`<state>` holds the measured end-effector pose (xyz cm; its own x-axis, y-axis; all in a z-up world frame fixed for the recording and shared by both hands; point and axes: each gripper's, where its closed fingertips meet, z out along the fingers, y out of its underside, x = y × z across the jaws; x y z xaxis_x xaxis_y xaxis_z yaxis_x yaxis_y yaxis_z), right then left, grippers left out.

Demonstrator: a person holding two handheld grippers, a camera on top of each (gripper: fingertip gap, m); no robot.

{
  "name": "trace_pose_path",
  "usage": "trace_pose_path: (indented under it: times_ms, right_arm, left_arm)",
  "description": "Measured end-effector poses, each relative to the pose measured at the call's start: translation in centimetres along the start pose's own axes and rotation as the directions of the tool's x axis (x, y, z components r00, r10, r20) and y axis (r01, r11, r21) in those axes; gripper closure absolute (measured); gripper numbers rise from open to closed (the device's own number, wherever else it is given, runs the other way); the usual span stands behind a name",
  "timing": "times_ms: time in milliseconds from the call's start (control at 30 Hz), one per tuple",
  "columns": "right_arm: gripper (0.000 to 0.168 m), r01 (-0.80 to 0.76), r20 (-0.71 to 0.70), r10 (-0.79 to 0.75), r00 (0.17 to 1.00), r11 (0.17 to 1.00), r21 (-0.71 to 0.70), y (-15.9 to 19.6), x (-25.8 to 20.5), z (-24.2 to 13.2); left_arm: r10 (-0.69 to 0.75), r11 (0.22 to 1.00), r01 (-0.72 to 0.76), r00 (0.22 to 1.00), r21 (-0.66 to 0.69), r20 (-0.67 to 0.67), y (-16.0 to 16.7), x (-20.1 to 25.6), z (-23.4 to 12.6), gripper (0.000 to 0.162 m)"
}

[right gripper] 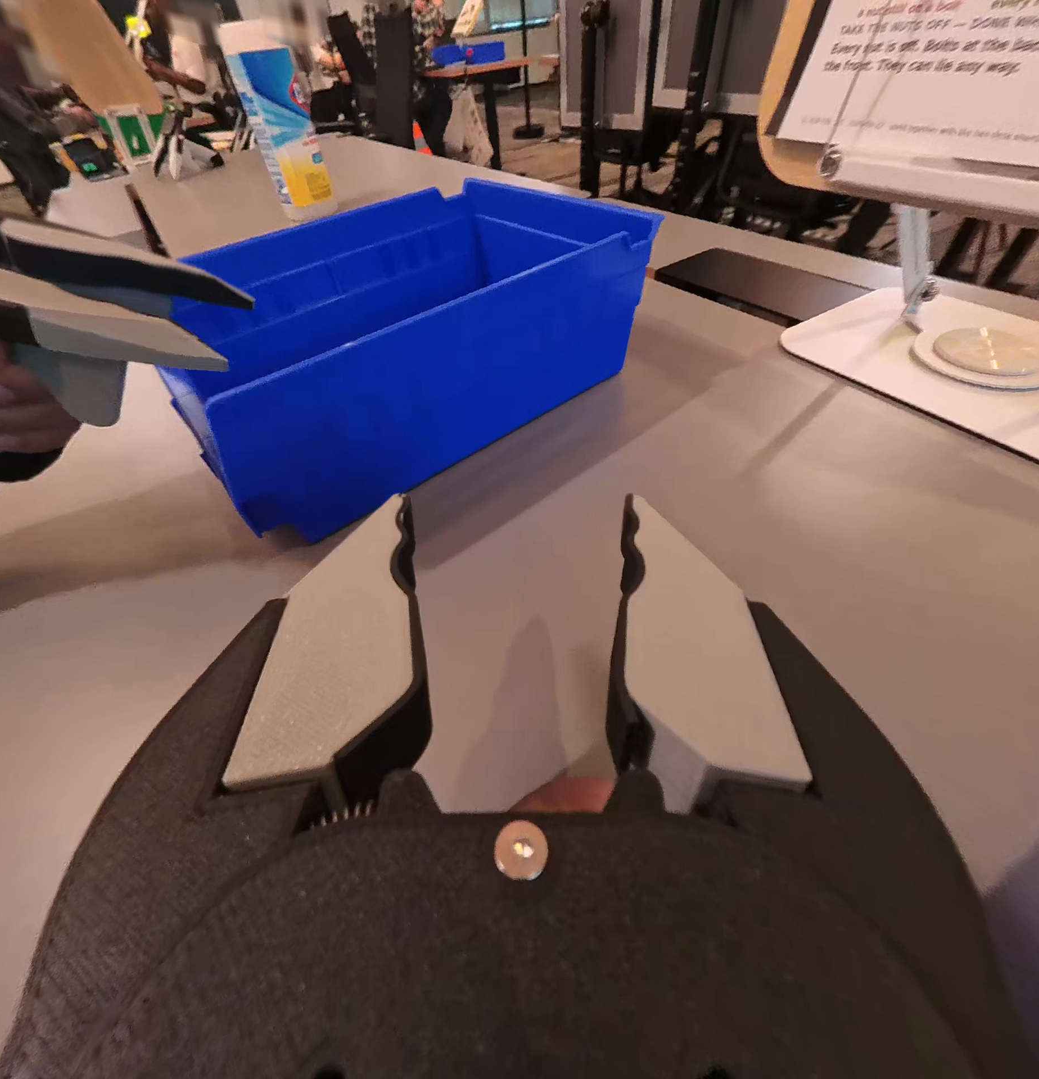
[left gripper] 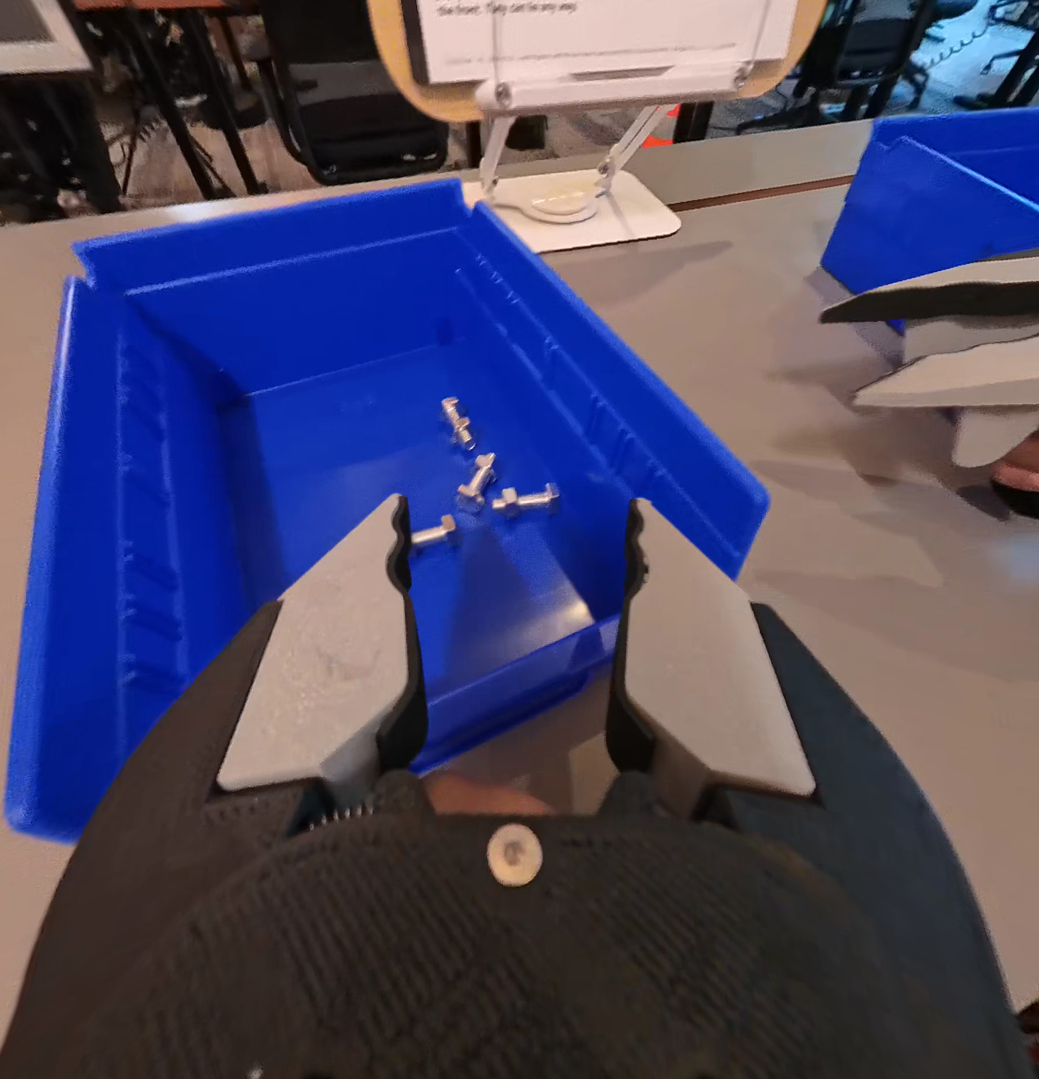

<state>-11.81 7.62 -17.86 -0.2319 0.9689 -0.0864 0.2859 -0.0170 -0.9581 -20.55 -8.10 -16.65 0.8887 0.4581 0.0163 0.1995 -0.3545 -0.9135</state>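
Note:
A blue bin [left gripper: 172,525] stands on the grey table [left gripper: 797,584]. Several small silver bolts with nuts [left gripper: 476,484] lie loose on its floor. My left gripper [left gripper: 516,502] is open and empty, held above the bin's near end, with one bolt [left gripper: 435,534] just beside its left fingertip. My right gripper [right gripper: 514,508] is open and empty above bare table, just short of a blue bin [right gripper: 418,379] whose floor is hidden by its wall. The right gripper also shows at the right edge of the left wrist view [left gripper: 838,356], and the left gripper [right gripper: 239,336] shows over that bin's left end.
A second blue bin [left gripper: 926,210] stands at the back right. A white stand [left gripper: 622,216] holding a printed sheet [left gripper: 593,35] is behind the bins, also seen in the right wrist view [right gripper: 856,344]. A wipes canister [right gripper: 283,128] stands behind the bin. A hand [right gripper: 9,409] holds the left gripper.

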Motion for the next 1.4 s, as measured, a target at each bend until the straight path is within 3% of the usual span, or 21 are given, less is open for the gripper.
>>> trace_pose_path:
  times_ms: [233,667,833,933,1167,1400]
  right_arm:
    - [0.100,-0.022,-0.080,0.025,0.996,0.999,0.043,-0.4,1.1,-0.5]
    - [0.090,-0.020,-0.036,0.017,0.999,0.995,-0.103,2.9,0.2,0.8]
    - [0.093,-0.012,-0.042,0.008,0.999,0.994,-0.107,3.0,0.2,0.8]
    - [0.103,-0.033,-0.020,0.031,0.999,0.992,-0.125,3.3,0.0,0.8]
    - [0.104,-0.064,-0.014,0.062,0.998,0.989,-0.134,3.5,0.2,0.8]
    - [0.104,-0.043,-0.024,0.040,0.999,0.988,-0.148,3.7,0.1,0.9]
  left_arm:
    - [-0.077,0.996,0.077,0.997,0.033,-0.015,1.2,0.4,-0.5,0.091]
    - [-0.062,0.998,0.062,0.998,0.019,0.027,0.9,-0.5,-1.9,0.091]
    - [-0.049,0.998,0.048,0.998,0.032,0.042,0.8,-0.9,-2.8,0.091]
    - [-0.055,0.998,0.054,0.998,0.025,0.044,1.4,-1.0,-2.7,0.091]
    - [-0.072,0.997,0.072,0.997,-0.009,0.035,3.2,-1.0,-2.2,0.092]
    - [-0.011,1.000,0.011,0.999,-0.014,0.039,1.4,-1.8,-2.1,0.092]
